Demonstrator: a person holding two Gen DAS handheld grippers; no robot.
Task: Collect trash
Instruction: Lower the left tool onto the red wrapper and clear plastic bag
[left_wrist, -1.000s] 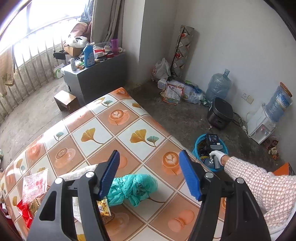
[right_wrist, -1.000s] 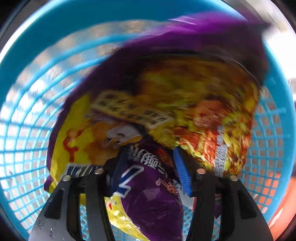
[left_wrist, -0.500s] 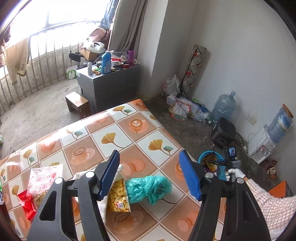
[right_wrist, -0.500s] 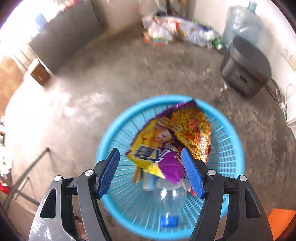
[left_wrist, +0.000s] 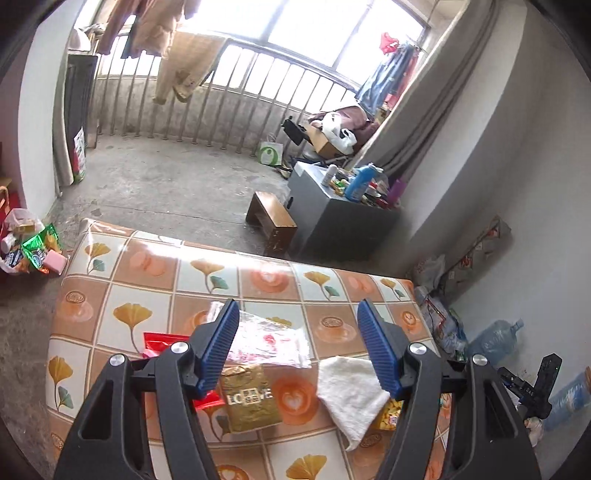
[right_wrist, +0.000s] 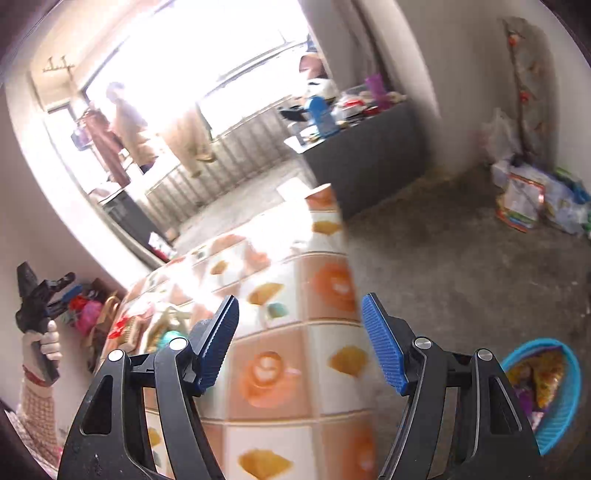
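Right wrist view: blue basket (right_wrist: 565, 417) on floor holds snack wrappers (right_wrist: 546, 376).

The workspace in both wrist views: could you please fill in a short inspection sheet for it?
Surface: table under a tile-pattern cloth of coffee cups and ginkgo leaves.
Job's things: gold wrapper, clear plastic wrapper, red wrapper, yellow snack packet on the table; blue basket on the floor holds snack bags.
Clutter: white cloth on the table.
Grippers: left gripper and right gripper open, both empty.
Cables: nothing seen.
Surroundings: grey cabinet with bottles, wooden stool, water jug, barred window.
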